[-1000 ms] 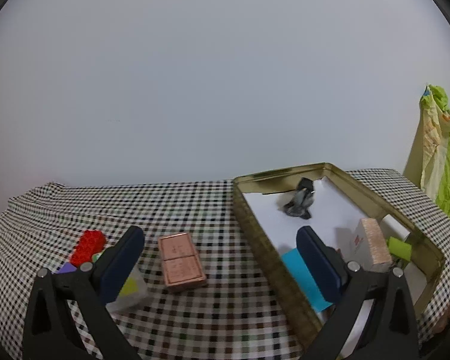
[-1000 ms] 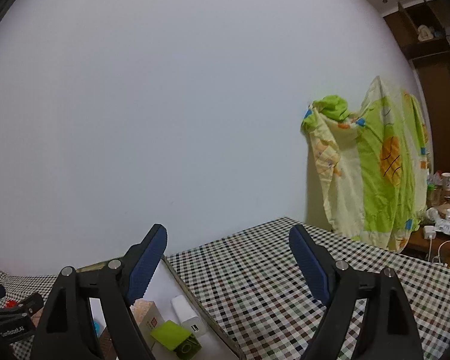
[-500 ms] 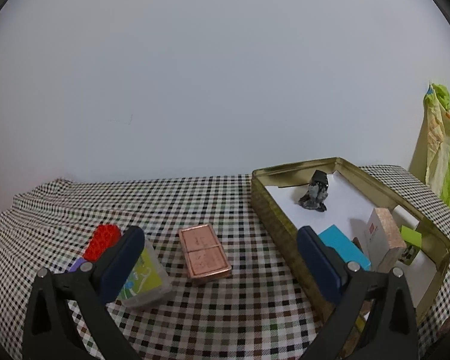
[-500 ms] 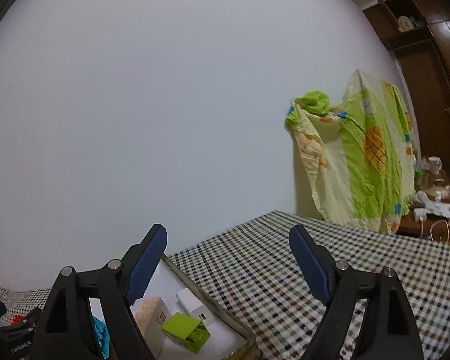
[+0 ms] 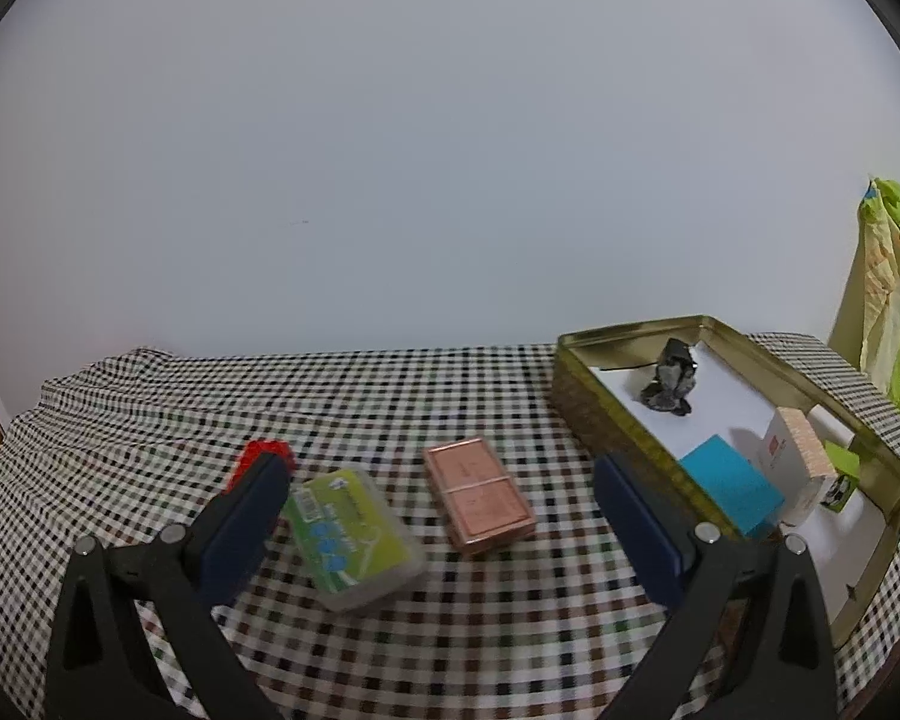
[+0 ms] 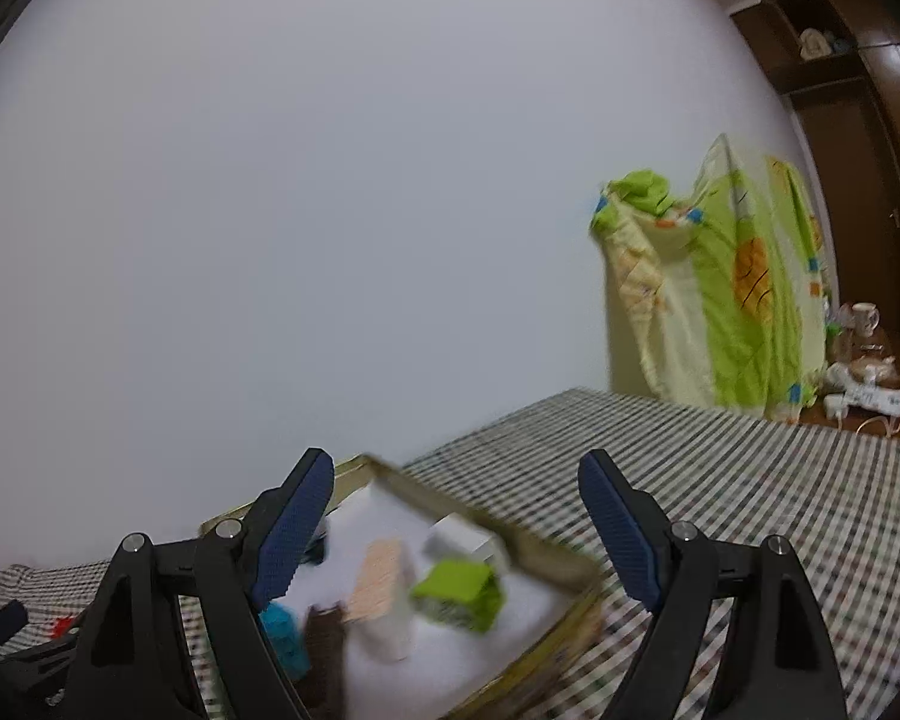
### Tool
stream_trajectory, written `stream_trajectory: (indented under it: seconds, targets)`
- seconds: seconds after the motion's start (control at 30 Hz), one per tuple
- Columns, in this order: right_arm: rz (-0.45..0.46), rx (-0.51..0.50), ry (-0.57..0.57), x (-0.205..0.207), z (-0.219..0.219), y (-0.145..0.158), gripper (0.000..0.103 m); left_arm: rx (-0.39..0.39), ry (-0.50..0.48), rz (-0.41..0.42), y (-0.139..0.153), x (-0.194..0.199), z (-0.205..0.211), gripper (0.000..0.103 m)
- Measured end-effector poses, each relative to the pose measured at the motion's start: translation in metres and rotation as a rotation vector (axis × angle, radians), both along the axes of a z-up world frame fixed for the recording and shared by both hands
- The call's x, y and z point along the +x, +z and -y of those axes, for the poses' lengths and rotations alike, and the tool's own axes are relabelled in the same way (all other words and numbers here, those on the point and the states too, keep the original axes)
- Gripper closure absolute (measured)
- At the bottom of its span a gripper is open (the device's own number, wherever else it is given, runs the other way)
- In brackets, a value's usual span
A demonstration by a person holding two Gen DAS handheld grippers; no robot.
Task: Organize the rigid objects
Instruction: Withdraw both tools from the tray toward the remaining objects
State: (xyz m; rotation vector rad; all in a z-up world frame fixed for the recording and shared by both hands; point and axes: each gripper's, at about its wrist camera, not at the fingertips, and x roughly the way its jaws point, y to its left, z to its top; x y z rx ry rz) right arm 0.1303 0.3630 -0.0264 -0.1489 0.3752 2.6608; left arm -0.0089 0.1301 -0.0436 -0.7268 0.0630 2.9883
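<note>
The copper-coloured tin (image 5: 479, 495) lies flat on the checked worktop (image 5: 390, 396), just left of the gold tray (image 5: 576, 396), which serves as the landmark here. It sits between the fingers of the left tool (image 5: 435, 516) and a little ahead of their tips, not touched by either. That tool's blue pads stand wide apart with nothing clamped.

Farther left of the tray, beside the copper tin, a clear case with a green label (image 5: 348, 534) lies close against the left tool's left finger; whether the pad touches it is hard to say from this angle. Behind that finger, still farther from the tray, a red block (image 5: 264, 456) peeks out.

Inside the tray, a dark grey lump (image 5: 669, 381) rests at the far end on the white lining. Nearer, a blue block (image 5: 729, 483) lies against the left wall, with a white box with a cork-textured side (image 5: 801, 468) standing next to it and a green piece (image 5: 843, 459) beyond that.

The right tool (image 6: 456, 525) hovers above the tray's near right part, its pads spread wide and empty. Its view is smeared, yet a green box (image 6: 459, 591), the pale cork-sided box (image 6: 381, 576) and the blue block (image 6: 282, 630) show below it inside the tray (image 6: 546, 552).
</note>
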Motion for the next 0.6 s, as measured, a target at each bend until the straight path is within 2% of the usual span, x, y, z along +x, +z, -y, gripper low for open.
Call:
stream_trajectory:
  seconds: [0.3, 0.6]
  targets:
    - [-0.002, 0.04, 0.074, -0.012, 0.047, -0.001, 0.017, 0.014, 0.014, 0.013, -0.002, -0.005, 0.034, 0.001]
    - [0.067, 0.047, 0.151, -0.026, 0.075, -0.005, 0.017, 0.004, 0.061, 0.047, -0.009, -0.016, 0.078, 0.001]
